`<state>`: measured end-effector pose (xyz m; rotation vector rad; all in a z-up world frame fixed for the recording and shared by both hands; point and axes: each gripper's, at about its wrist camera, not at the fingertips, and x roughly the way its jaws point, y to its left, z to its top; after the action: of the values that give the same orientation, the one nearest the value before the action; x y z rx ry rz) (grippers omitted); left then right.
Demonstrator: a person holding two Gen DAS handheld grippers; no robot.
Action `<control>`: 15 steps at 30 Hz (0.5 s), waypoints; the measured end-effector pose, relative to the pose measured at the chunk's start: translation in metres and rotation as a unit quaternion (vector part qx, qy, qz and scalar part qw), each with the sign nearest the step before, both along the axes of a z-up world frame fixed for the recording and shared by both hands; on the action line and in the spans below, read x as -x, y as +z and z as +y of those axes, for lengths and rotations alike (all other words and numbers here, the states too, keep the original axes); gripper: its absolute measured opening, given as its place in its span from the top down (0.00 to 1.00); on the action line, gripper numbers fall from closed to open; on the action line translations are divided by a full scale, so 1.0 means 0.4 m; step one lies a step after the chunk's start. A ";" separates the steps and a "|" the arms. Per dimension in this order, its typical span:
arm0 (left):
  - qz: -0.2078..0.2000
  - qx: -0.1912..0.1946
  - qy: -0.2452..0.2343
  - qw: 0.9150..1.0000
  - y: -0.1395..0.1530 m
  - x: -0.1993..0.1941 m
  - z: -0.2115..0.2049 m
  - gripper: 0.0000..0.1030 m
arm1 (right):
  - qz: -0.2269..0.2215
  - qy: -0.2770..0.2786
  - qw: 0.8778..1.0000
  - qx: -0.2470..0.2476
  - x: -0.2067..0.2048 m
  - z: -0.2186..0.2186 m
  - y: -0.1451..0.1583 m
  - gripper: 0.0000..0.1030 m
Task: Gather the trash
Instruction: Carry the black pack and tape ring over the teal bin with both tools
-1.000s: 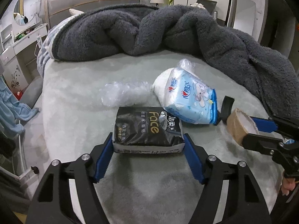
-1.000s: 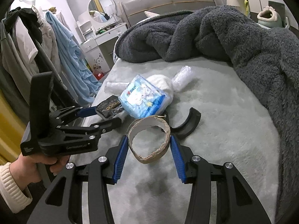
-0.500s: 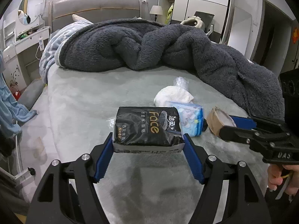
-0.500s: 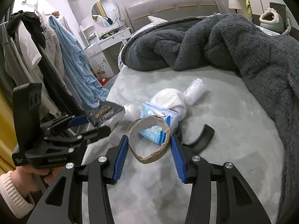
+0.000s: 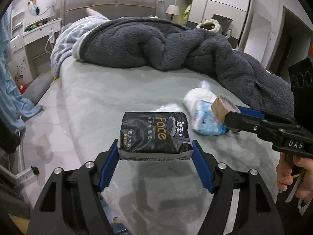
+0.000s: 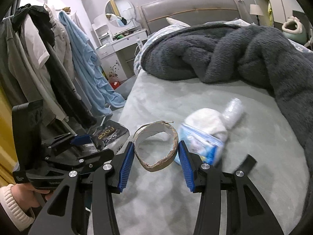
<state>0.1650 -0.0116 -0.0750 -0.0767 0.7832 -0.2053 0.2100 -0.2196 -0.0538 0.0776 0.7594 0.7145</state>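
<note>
Left hand-held gripper, blue ribbed pads clenched on the two short ends of a black crinkled-film tissue pack; the flat rectangular pack is held clear above the bed near its left edge, long axis running across between the pads, printed face up. Right hand-held gripper grasps a brown cardboard tape ring, squeezed into an oval with torn, ragged edges, its open hole facing the camera, lifted above the plush grey-green bed cover. On the bed beyond lie a glossy blue-and-white tissue packet, a white soft bundle and a dark fleecy blanket heaped toward the headboard.
</note>
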 end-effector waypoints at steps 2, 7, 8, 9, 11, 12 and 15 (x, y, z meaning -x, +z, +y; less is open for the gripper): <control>0.003 0.000 0.008 1.000 -0.002 0.004 0.021 0.28 | -0.001 0.006 1.000 0.003 0.001 0.025 0.001 0.55; 0.020 0.005 0.031 0.999 -0.016 0.010 0.082 0.28 | -0.005 0.023 1.000 0.011 -0.003 0.087 0.001 0.55; 0.024 0.008 0.036 0.999 -0.020 0.011 0.097 0.28 | -0.006 0.027 1.000 0.012 -0.003 0.100 0.001 0.55; 0.030 0.012 0.044 0.999 -0.025 0.012 0.114 0.28 | -0.007 0.030 0.999 0.014 -0.003 0.112 0.002 0.55; 0.038 0.015 0.055 0.998 -0.032 0.014 0.140 0.28 | -0.011 0.038 0.999 0.018 0.000 0.141 0.004 0.55; 0.042 0.016 0.063 0.997 -0.036 0.016 0.156 0.28 | -0.013 0.043 0.999 0.021 0.002 0.157 0.005 0.55; 0.050 0.012 0.079 0.996 -0.046 0.023 0.194 0.28 | -0.017 0.056 0.998 0.024 0.008 0.198 0.007 0.55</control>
<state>0.1559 0.0658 -0.0934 -0.1727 0.8703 -0.0614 0.2067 -0.1403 -0.0509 -0.0219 0.7520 0.8017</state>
